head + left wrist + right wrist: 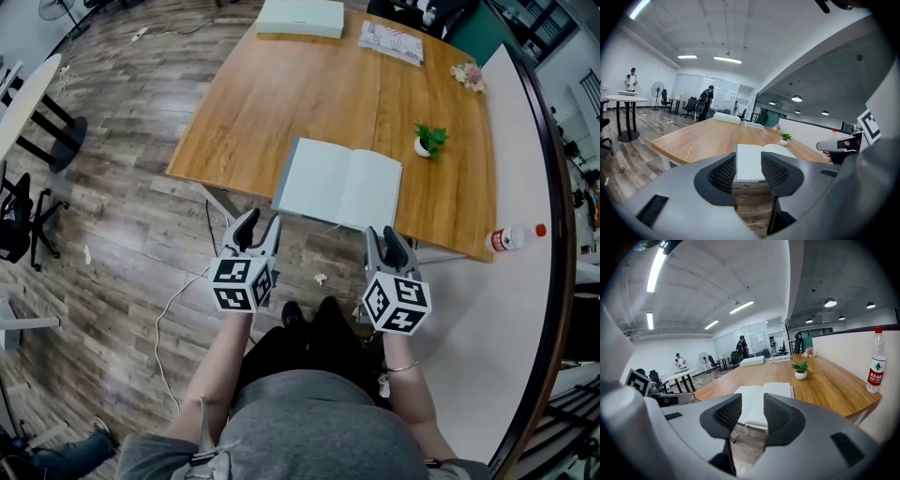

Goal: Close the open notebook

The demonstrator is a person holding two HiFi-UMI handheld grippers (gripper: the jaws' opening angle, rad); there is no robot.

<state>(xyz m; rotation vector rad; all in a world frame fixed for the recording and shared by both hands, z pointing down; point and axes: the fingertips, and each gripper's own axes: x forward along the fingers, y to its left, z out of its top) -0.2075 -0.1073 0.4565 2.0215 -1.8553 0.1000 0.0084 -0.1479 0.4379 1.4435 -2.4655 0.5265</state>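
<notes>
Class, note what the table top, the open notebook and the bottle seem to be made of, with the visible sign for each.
The table top looks like wood or wood-look laminate with a satin finish: brown grain lines run along it. The open notebook is paper, matte: pale blank pages curve into the spine. The bottle is probably clear plastic, glossy: see-through body, red cap, printed label.

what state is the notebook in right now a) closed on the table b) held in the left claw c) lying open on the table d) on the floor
c: the notebook lies open, pages up, at the table's near edge; the left claw and right claw are short of it.
</notes>
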